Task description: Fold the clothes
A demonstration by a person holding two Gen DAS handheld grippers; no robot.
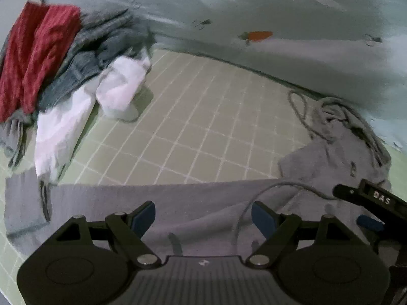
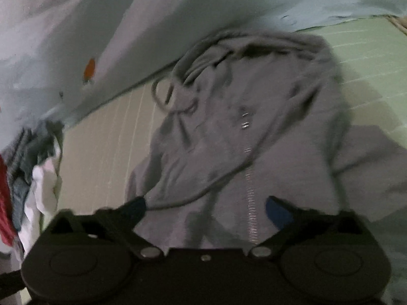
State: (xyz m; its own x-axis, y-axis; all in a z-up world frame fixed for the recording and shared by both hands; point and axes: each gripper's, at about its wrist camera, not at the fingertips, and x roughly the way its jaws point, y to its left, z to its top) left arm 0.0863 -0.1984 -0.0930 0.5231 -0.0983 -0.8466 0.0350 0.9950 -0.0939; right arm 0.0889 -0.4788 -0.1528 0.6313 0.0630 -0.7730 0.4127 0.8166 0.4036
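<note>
- Left gripper (image 1: pixel 203 216): jaws spread wide, nothing between the blue pads (image 1: pixel 143 216). It hangs over the flat lower part of the grey hoodie (image 1: pixel 178 203).
- Right gripper (image 2: pixel 207 209): jaws also wide apart, empty. It sits above the hoodie (image 2: pixel 254 139) front, with the zipper (image 2: pixel 250 203) running up between the fingers, nearer the right one.
- In the left wrist view the right gripper (image 1: pixel 370 212) shows at the right edge, close to the left one, over the same garment.
- Drawstring (image 1: pixel 254 200): a loose loop lies on the fabric just ahead of the left gripper's right finger. In the right view the cord (image 2: pixel 190 198) passes close by the left fingertip; contact cannot be told, the frame is blurred.
- Hoodie lies spread on the green grid mat (image 1: pixel 203 127), hood (image 2: pixel 241 58) bunched at the far end against pale sheeting (image 1: pixel 279 12).
- One grey edge of the hoodie stretches straight across the mat in the left view, ending in a cuff-like band (image 1: pixel 23 203) far left.
- Far left of the mat: heap of other clothes, red knit (image 1: pixel 38 58) on top, grey-blue piece (image 1: pixel 96 50) beside it, white garment (image 1: pixel 76 117) hanging down in front. Well apart from the hoodie's body.
- Orange carrot print (image 1: pixel 259 35) on the sheeting behind.
</note>
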